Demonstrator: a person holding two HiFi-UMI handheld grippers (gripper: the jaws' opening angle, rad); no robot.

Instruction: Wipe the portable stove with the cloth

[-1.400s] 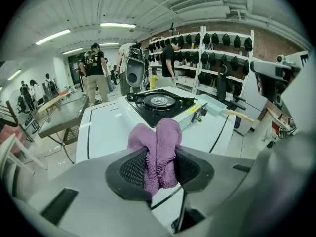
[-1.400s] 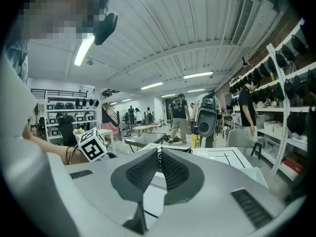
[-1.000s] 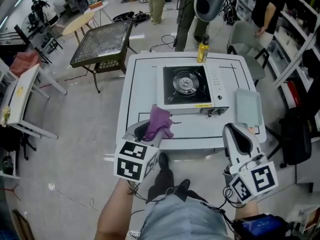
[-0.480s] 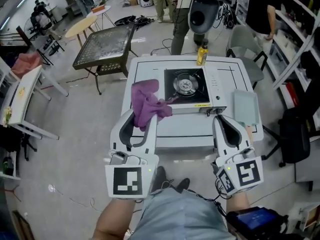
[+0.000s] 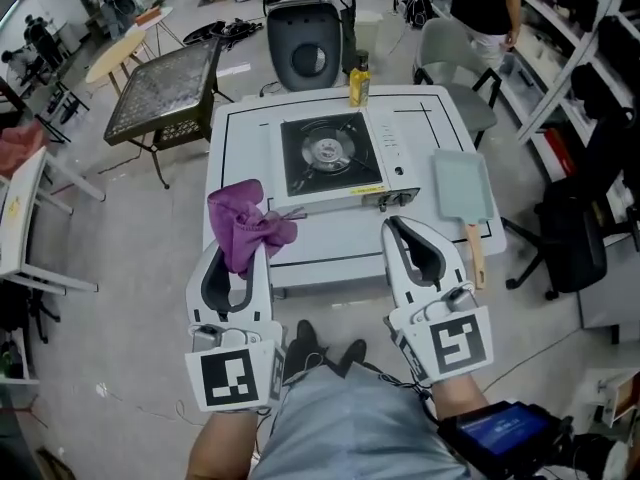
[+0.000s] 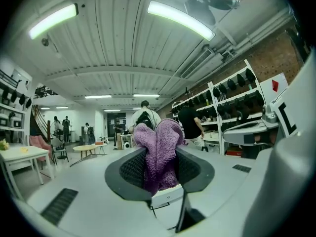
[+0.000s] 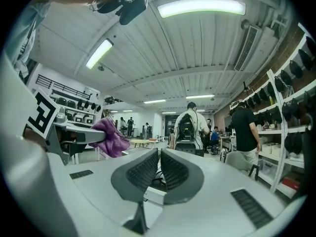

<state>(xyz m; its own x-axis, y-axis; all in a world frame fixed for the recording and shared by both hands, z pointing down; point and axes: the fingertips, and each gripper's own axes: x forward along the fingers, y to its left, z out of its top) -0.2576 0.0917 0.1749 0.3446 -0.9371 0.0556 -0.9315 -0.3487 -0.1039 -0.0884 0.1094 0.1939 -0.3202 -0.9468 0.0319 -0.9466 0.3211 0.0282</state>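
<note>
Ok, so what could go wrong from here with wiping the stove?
The purple cloth is bunched in the left gripper, and its loose folds might snag on the burner grate. The yellow bottle stands close to the portable stove at its far edge, so a long stroke could tip it.

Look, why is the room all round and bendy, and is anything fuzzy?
Left gripper view: the wide lens bows the ceiling, black corners; the purple cloth is sharp. Right gripper view: same bowing, the ceiling lamp glares white. Head view: table edges curve slightly, nothing blurred.
</note>
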